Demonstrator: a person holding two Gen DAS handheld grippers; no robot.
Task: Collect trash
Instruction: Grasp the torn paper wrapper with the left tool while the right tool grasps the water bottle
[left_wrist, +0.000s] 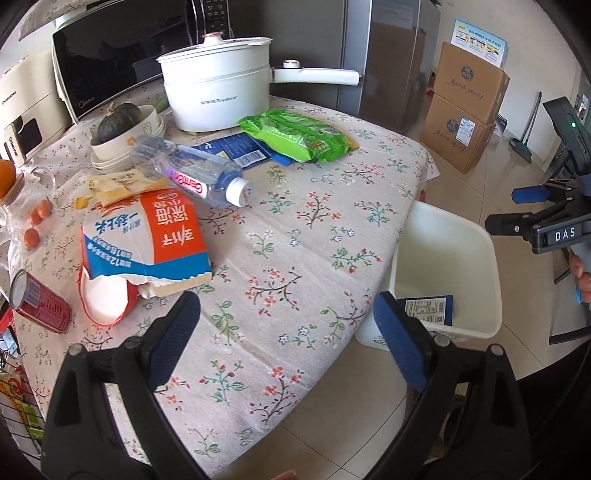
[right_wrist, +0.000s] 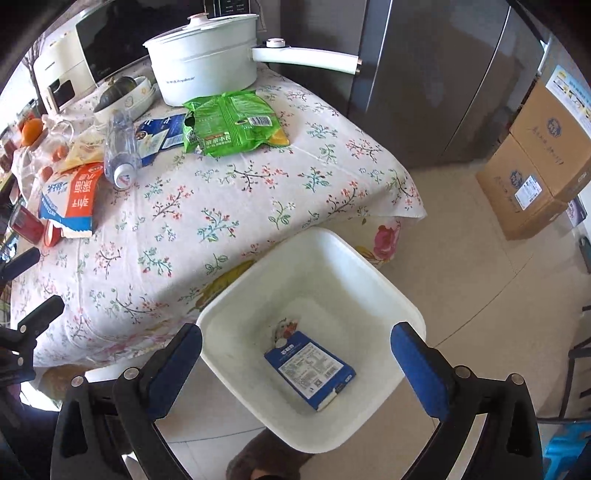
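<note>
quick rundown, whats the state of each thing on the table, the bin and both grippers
left gripper: open, empty
right gripper: open, empty, above bin
white bin: on floor, holding one blue carton
water bottle: lying down, capped
orange-blue carton: lying flat, torn open
green wrapper: torn open, flat
red can: on its side
white pot: lidded

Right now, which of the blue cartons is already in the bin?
The blue carton lying label-up in the white bin; the other blue carton remains on the table under the green bag.
</note>
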